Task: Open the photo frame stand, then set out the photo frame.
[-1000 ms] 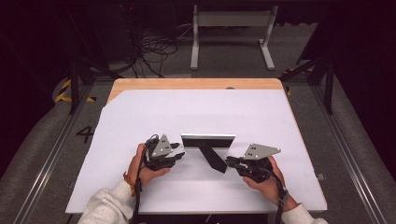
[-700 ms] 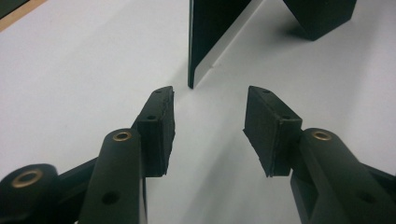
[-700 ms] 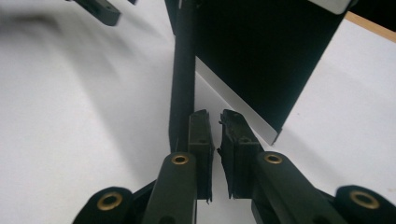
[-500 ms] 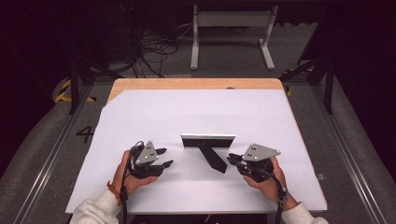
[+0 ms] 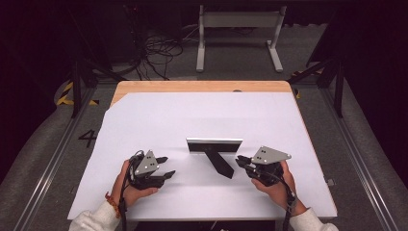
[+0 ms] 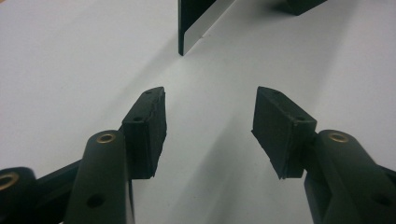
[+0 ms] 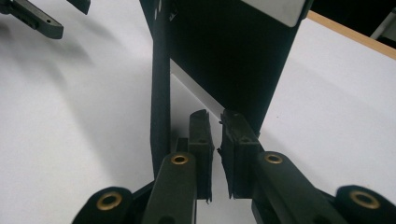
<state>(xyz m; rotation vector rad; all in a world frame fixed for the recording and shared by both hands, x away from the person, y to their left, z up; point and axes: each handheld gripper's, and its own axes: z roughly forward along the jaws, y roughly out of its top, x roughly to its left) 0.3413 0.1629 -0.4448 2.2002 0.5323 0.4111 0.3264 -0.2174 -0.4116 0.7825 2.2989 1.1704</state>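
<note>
Both hands rest low on the white table (image 5: pixel 159 120), the left tongs (image 5: pixel 163 167) spread wide apart, the right tongs (image 5: pixel 239 161) nearly together beside the black stand (image 5: pixel 215 150).

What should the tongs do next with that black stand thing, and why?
Probably bring the left tongs back toward the black stand. They are open and apart from it, while the right tongs sit nearly closed beside its prop leg, holding nothing I can see.
</note>
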